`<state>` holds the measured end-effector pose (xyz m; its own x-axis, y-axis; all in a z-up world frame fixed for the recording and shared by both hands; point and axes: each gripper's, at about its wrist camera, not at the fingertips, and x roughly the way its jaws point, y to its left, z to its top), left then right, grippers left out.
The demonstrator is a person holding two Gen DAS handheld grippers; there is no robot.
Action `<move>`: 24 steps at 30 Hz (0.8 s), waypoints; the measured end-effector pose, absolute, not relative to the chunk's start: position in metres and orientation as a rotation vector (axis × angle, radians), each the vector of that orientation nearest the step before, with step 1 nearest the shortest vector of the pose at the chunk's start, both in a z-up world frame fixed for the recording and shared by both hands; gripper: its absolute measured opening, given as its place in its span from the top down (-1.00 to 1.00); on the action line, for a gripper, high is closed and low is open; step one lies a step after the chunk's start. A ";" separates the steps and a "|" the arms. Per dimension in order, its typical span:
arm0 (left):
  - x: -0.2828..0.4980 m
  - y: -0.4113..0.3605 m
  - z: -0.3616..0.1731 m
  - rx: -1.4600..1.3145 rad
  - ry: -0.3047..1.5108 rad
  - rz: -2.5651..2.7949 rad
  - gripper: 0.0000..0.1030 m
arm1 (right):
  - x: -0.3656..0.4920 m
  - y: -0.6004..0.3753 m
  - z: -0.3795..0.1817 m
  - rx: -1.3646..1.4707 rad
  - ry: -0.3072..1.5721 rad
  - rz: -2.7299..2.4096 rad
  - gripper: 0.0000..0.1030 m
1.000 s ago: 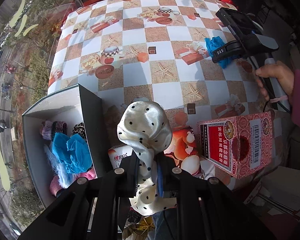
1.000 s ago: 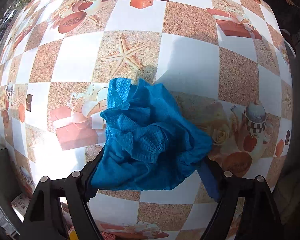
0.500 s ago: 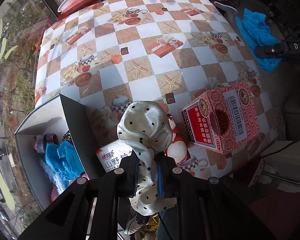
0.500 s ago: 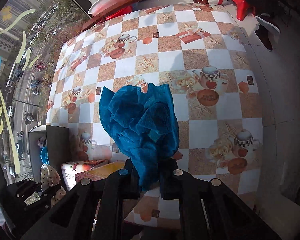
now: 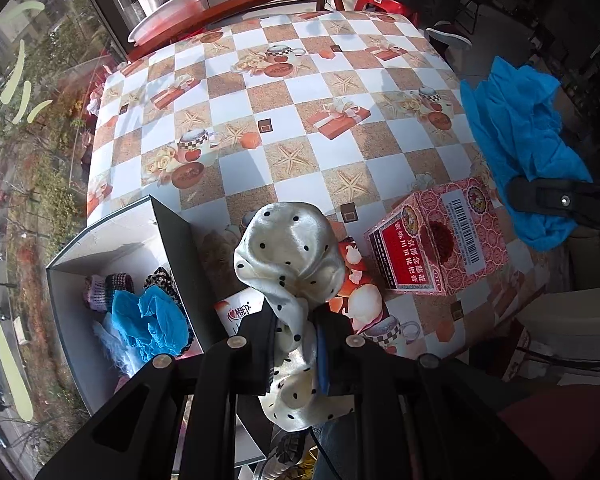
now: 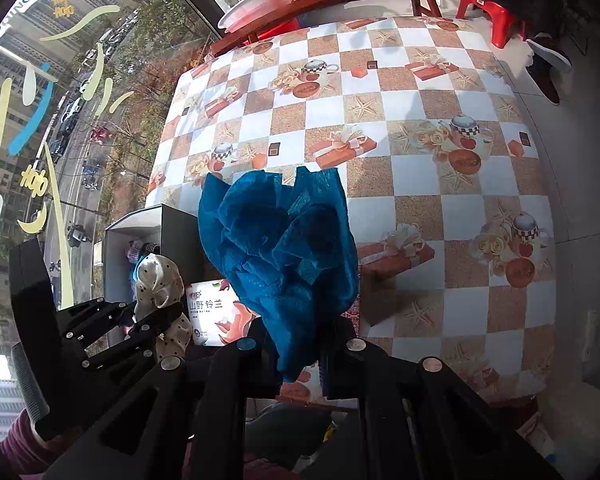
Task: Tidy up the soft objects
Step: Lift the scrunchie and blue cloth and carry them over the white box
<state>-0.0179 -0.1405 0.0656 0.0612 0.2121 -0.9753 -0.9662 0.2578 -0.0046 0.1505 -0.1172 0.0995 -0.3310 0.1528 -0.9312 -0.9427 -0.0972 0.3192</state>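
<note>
While both grippers are lifted above the near edge of the checked table (image 5: 284, 128), each one pinches a piece of cloth; the left gripper (image 5: 294, 344) has its fingers closed on a cream satin scarf with black dots (image 5: 290, 248), which bulges up beyond the fingertips and trails down behind them; the right gripper (image 6: 298, 354) has its fingers clamped on a blue mesh cloth (image 6: 278, 240), which stands bunched above the jaws. In the left wrist view the blue cloth hangs at the far right, off the table's right edge, gripped by the black right gripper there; in the right wrist view the dotted scarf shows at the near left, held just beside the open box (image 5: 100, 248). That grey box sits at the table's near left corner, its dark flap upright; inside lie a blue cloth (image 5: 148, 320), a knitted pink and dark piece (image 5: 106, 286) and something white and fluffy under them. A red tissue box (image 5: 436, 240) stands on the table to the right of the scarf, near the edge; a white packet with printed characters (image 6: 210, 312) lies between the grey box and the tissue box, partly hidden by the scarf.
</note>
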 end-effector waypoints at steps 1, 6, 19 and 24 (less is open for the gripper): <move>-0.022 -0.141 0.067 -0.884 1.127 1.101 0.66 | 0.143 -0.119 0.098 -0.973 1.282 1.590 0.74; -0.045 -0.146 0.067 -0.931 1.091 1.152 0.66 | 0.112 -0.122 0.093 -1.050 1.264 1.635 0.74; -0.101 -0.163 0.068 -1.042 1.006 1.280 0.65 | 0.046 -0.125 0.087 -1.216 1.195 1.747 0.74; -0.121 -0.172 0.067 -1.086 0.975 1.330 0.65 | 0.023 -0.127 0.085 -1.276 1.169 1.792 0.74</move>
<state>-0.1213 -0.1723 0.0675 0.0283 0.2414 -0.9700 -0.9977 -0.0536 -0.0424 0.0232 -0.1267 0.0852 -0.3246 0.0036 -0.9459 -0.8673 -0.4002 0.2961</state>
